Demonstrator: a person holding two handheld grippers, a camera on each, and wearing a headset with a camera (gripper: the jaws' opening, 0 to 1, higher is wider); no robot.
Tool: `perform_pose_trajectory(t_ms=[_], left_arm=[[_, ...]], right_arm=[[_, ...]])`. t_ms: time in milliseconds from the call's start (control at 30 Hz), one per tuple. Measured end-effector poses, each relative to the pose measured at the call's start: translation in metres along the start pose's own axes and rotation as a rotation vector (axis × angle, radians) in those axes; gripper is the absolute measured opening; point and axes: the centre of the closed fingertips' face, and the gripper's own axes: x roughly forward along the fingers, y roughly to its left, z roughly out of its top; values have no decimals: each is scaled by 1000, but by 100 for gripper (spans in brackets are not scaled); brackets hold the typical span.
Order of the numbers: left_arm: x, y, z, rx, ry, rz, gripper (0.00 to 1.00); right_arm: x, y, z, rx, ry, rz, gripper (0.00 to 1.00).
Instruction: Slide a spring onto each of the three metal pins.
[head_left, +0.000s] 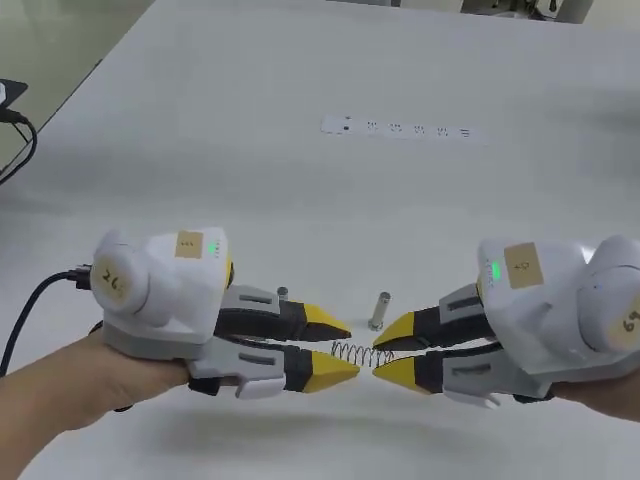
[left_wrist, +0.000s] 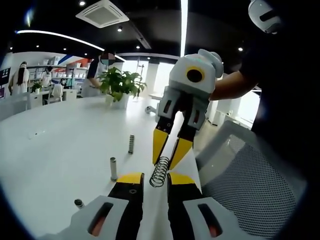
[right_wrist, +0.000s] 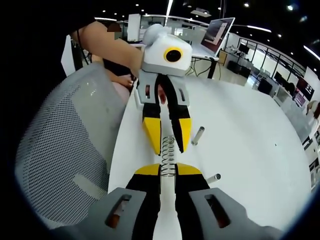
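Near the surface's (head_left: 300, 200) front edge, left claw (head_left: 353, 348) and right claw (head_left: 376, 358) both pinch the spring (head_left: 365, 353); handover, I'd say. Next, align over pin (head_left: 381, 308).

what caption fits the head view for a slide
The left gripper and right gripper hold one spring beside a pin.

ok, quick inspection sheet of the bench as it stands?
Surface: white table, no marks seen.
Job's things: spring in the air between the grippers; pin upright behind it; second pin further left; upright coil beyond, maybe a spring on a pin.
Clutter: power strip at the far side.
Grippers: right hand-held gripper shut on one spring end; left hand-held gripper jaws round the other end, grip unclear.
Cables: black cable at the table's left edge; lead from the left gripper.
Surroundings: mesh chair, plant, people far off.
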Motion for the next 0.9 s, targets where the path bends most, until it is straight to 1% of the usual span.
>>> perform_pose_trajectory(t_ms=[67, 167, 333, 400, 433, 567, 600, 633, 700, 767, 900], left_arm=[[0, -2, -1, 4, 4, -4, 8], [1, -4, 1, 7, -2, -12, 6], [2, -6, 0, 30, -2, -20, 4], [2, -8, 0, 30, -1, -32, 3], [3, -8, -1, 41, 1, -35, 3], [5, -12, -3, 43, 14, -46, 2], [5, -13, -3, 42, 12, -51, 2], [5, -13, -3, 33, 13, -51, 2], [6, -14, -3, 30, 13, -54, 2], [5, -14, -3, 27, 12, -57, 2], [5, -15, -2, 29, 14, -61, 1]], right_arm=[[0, 0, 1, 0, -7, 1, 7], [0, 1, 2, 0, -7, 1, 7], [0, 1, 1, -1, -5, 4, 7], [0, 2, 0, 1, -5, 6, 7], [0, 3, -1, -1, -4, 8, 7], [0, 5, -4, 3, 4, 13, 7], [0, 4, -6, -3, 14, 2, 8], [0, 5, -5, -4, 5, 12, 8], [-1, 5, -6, 9, 6, 14, 8], [-1, 5, -5, -6, 6, 14, 8], [-1, 6, -5, -7, 2, 19, 8]])
